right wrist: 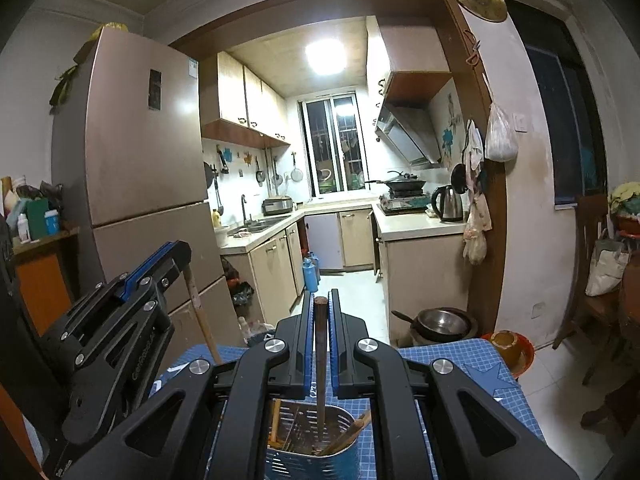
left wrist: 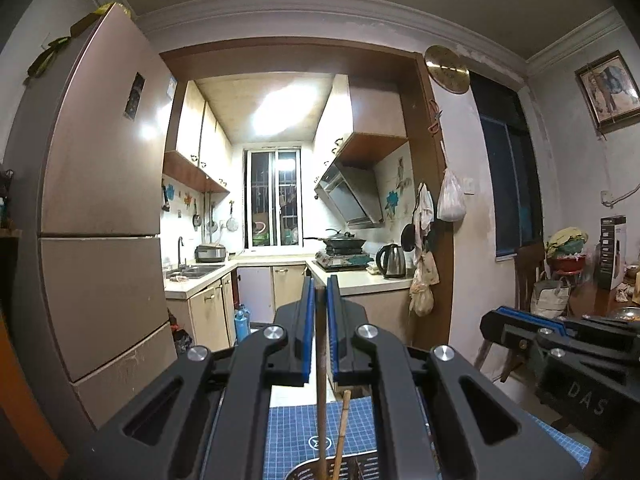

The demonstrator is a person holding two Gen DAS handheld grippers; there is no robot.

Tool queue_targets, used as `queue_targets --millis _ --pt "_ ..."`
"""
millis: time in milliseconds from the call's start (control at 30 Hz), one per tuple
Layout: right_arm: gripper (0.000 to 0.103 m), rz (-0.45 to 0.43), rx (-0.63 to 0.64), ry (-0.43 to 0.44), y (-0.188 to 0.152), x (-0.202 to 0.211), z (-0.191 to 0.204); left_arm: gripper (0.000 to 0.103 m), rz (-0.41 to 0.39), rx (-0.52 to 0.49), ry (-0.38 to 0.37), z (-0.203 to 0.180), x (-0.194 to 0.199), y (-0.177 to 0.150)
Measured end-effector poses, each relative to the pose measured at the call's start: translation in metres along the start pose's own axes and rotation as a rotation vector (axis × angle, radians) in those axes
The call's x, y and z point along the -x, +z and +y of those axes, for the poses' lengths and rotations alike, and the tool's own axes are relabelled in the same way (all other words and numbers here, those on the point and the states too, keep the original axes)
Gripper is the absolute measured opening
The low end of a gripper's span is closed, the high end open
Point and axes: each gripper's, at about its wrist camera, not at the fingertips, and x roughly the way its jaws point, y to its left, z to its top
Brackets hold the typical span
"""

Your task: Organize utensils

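Step in hand: dropping chopsticks into holder

Right gripper (right wrist: 320,344) pinching dark chopstick (right wrist: 320,356) upright between blue pads, lower end inside slotted metal holder (right wrist: 312,444) directly below jaws

Left gripper (left wrist: 318,332) narrow on light wooden stick (left wrist: 321,380), likely second chopstick, tip reaching holder rim (left wrist: 308,470) – view poor there

Next move, as judged: lower, spread jaws, let sticks fall in

Other sticks (right wrist: 348,432) leaning in holder may block entry; blue grid mat (right wrist: 472,364) beneath; metal bowl (right wrist: 444,324) ahead-right, well apart
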Motion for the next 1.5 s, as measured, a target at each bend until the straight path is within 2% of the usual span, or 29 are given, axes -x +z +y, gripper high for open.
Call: queue_targets --millis 67,167,300,400,700,833,967,1033,1100,1267,1333,1433,1500 --pt "0.009 0.009 0.009 0.011 -0.002 -0.002 0.002 0.005 0.012 -0.002 0.010 0.002 -0.001 -0.004" --pt "0.032 0.018 0.010 0.005 -0.004 -0.005 0.002 0.005 0.039 0.020 0.025 0.009 -0.005 -0.008" --pt "0.033 0.029 -0.005 -0.006 -0.007 -0.007 -0.001 0.005 0.093 0.071 0.019 0.020 -0.010 -0.016" --pt "0.033 0.007 0.001 -0.018 -0.008 0.000 -0.002 0.015 0.125 0.095 0.013 0.027 -0.012 -0.021" --pt "0.033 -0.028 -0.029 -0.013 -0.007 0.027 -0.015 0.015 0.115 0.108 0.025 0.036 0.000 -0.017" --pt "0.033 -0.008 -0.044 -0.004 -0.020 0.039 -0.020 0.015 0.119 0.123 0.028 0.040 0.012 -0.020" --pt "0.033 0.037 -0.062 0.016 -0.049 0.056 -0.031 0.015 0.134 0.158 0.015 0.049 0.040 -0.027" --pt "0.033 0.065 -0.063 0.020 -0.063 0.068 -0.035 0.022 0.156 0.152 0.034 0.050 0.055 -0.032" --pt "0.033 0.081 -0.051 0.018 -0.078 0.080 -0.037 0.039 0.185 0.143 0.065 0.050 0.074 -0.039" --pt "0.034 0.152 -0.015 0.016 -0.125 0.115 -0.031 0.051 0.271 0.068 0.144 0.043 0.121 -0.067" --pt "0.039 0.177 -0.011 0.022 -0.145 0.131 -0.028 0.053 0.308 0.052 0.164 0.042 0.135 -0.075" --pt "0.055 0.177 0.006 -0.003 -0.165 0.150 -0.024 0.067 0.349 0.038 0.206 0.042 0.155 -0.087" --pt "0.066 0.162 0.011 -0.026 -0.176 0.166 -0.021 0.069 0.370 0.037 0.231 0.042 0.169 -0.094"
